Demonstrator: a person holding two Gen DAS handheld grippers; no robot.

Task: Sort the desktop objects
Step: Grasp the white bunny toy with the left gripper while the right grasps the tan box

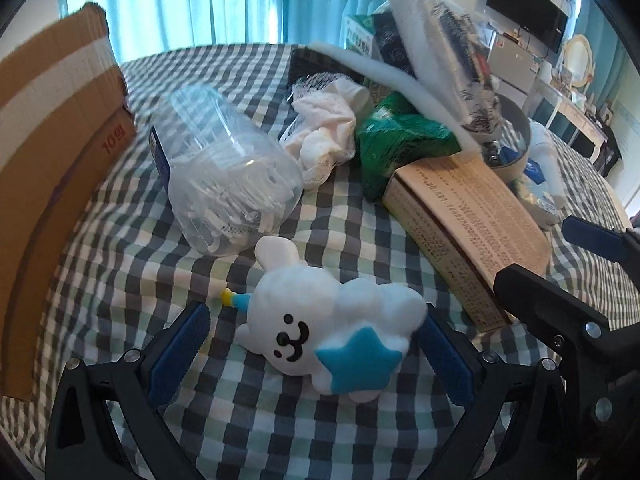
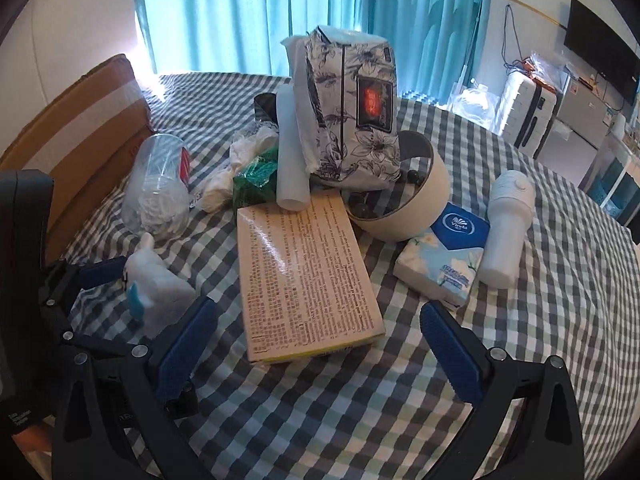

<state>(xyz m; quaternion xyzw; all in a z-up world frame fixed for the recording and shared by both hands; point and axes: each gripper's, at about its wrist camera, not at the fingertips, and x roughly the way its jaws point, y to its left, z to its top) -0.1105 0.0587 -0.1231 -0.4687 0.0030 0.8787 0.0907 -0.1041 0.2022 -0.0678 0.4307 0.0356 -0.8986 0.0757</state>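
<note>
Legibly, only "Vinda" on the blue-and-white tissue pack (image 2: 442,258) and a red "10" on the cardboard box (image 1: 48,136) can be read; the dense print on the flat tan box (image 2: 304,276) is probably too small to make out. Between the wide-spread blue pads of the left gripper (image 1: 316,344) lies the soft white cloud-shaped plush toy (image 1: 328,320) with its blue star, apparently untouched on the checked tablecloth (image 1: 280,420). Equally wide and empty, the right gripper (image 2: 320,344) hangs over the near end of the tan box.

The toy (image 1: 328,320) lies before the jar (image 1: 232,172), left of the box (image 1: 468,228).
</note>
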